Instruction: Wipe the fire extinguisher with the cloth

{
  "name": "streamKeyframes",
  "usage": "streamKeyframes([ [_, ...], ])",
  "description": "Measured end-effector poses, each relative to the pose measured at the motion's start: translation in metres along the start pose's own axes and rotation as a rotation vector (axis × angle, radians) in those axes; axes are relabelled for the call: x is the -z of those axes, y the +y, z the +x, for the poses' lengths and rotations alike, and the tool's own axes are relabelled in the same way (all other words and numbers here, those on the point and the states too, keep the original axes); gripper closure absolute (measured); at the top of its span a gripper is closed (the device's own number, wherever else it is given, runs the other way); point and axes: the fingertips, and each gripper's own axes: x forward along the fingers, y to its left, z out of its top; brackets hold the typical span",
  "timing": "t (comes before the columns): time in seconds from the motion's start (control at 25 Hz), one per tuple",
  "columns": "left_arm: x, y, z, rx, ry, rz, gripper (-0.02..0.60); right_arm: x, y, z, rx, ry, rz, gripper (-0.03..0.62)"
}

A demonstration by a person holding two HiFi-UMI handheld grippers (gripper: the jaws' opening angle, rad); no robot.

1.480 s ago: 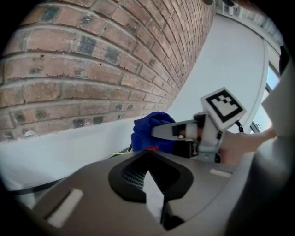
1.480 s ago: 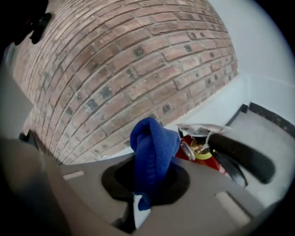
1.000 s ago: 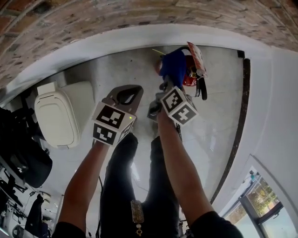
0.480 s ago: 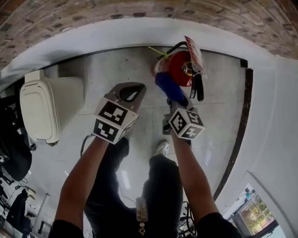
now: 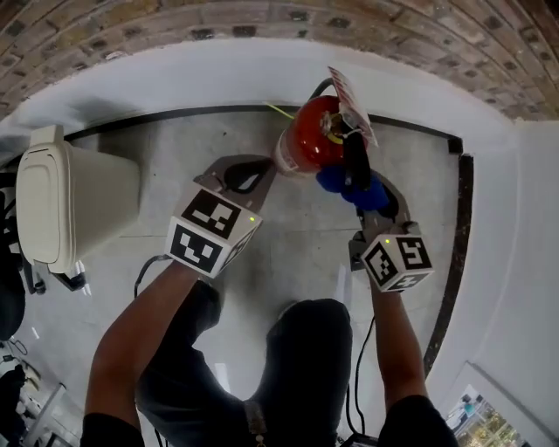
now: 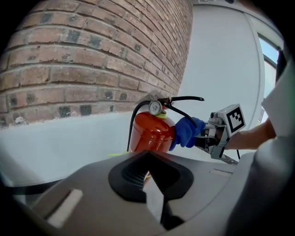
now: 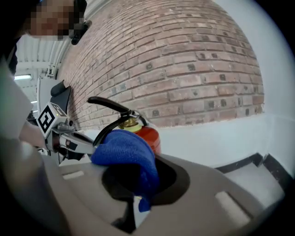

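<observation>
At the far left a cream container [image 5: 74, 205] is seen on the grey floor [image 5: 288, 253], well apart from both grippers.

The left gripper [image 5: 260, 169] is held with its 2 jaws pressed fully together, and nothing is caught between them. Just ahead of its tips the fire extinguisher [image 5: 307, 140] is stood upright on the floor, against the white band [image 5: 175, 79] at the foot of the brick wall [image 5: 262, 17]. Whether the tips touch the cylinder cannot be judged.

The extinguisher is shown as a glossy red cylinder with a rounded shoulder. A yellow-green collar [image 6: 160, 115] is fitted at its neck, and a small round gauge [image 6: 154, 108] is mounted above it. A black hose [image 6: 133, 125] is curved down its left side, and a black lever [image 6: 184, 98] is extended from the top towards the right gripper. A white and red tag [image 5: 352, 94] is hung from the head.

To the right, the blue cloth [image 5: 349, 185] is gripped by the right gripper [image 5: 367, 199]. Its jaws are drawn narrow and closed on the fabric. The cloth is bunched into a thick wad that bulges out beyond the jaw tips. It is laid against the extinguisher's upper right side, just below the lever.

In the right gripper view the lower part of the cylinder is hidden by the wad.
</observation>
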Motion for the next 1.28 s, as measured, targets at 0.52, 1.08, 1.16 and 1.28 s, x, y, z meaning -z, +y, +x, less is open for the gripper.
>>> streamKeyframes([
  [0.52,0.004,0.010,0.024,-0.061,-0.108,0.020,0.574,-0.064,-0.056,0.056,-0.044,-0.236,-0.089,0.568],
  [1.08,0.011,-0.017,0.030,-0.056,-0.110,-0.029,0.575,-0.017,-0.053,0.153,-0.401,-0.084,-0.254,0.568],
  [1.16,0.013,-0.018,0.030,-0.065,-0.110,-0.030,0.574,-0.010,-0.050,0.159,-0.437,-0.049,-0.295,0.568],
  [1.28,0.019,-0.020,0.033,-0.078,-0.113,-0.046,0.575,0.008,-0.051,0.156,-0.444,-0.009,-0.340,0.568],
])
